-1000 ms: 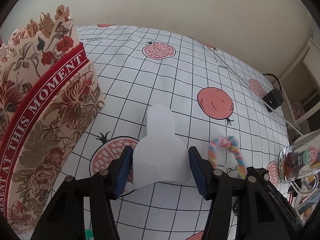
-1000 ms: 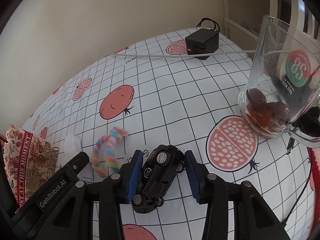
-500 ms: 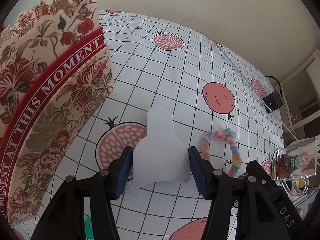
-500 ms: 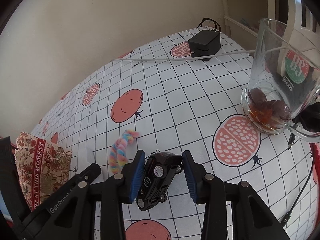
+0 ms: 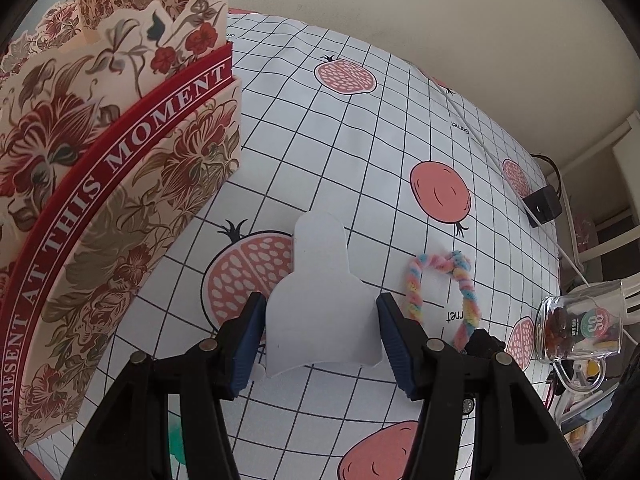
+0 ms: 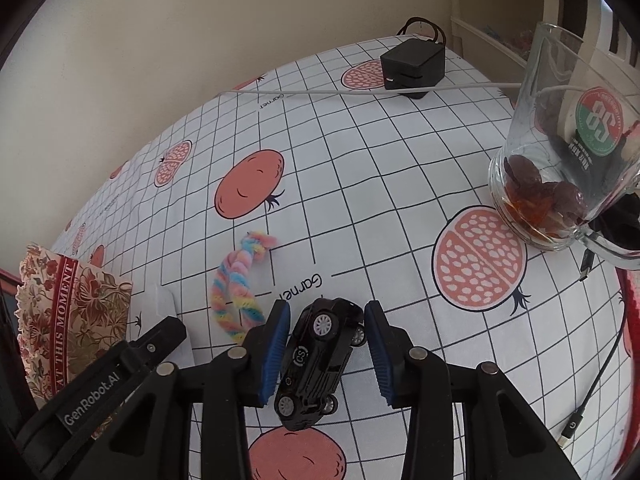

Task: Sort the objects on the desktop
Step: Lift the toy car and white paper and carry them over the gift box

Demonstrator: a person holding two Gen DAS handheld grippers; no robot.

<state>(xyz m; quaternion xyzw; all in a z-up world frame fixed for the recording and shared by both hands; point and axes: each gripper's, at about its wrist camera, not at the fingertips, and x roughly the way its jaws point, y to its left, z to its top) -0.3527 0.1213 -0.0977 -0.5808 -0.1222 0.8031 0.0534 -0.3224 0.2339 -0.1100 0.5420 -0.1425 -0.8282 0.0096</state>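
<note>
My left gripper [image 5: 320, 336] is shut on a white card cut-out [image 5: 320, 296] and holds it above the cloth, beside the floral paper box [image 5: 100, 184]. My right gripper [image 6: 326, 350] is shut on a black toy car [image 6: 318, 360], lifted and tilted between the blue pads. A pastel twisted pipe-cleaner loop [image 6: 240, 284] lies on the cloth left of the car; it also shows in the left wrist view [image 5: 444, 292]. The left gripper's arm [image 6: 112, 376] shows at the lower left of the right wrist view.
The table has a white grid cloth with pomegranate prints [image 6: 360, 160]. A glass mug [image 6: 568, 152] with dark pieces inside stands at the right. A black adapter [image 6: 412, 68] with a white cable sits at the back. A black USB cable [image 6: 592, 400] runs along the right.
Both grippers have risen and pulled back a little, each still holding its object. The floral box now looms larger at the left of the left wrist view.
</note>
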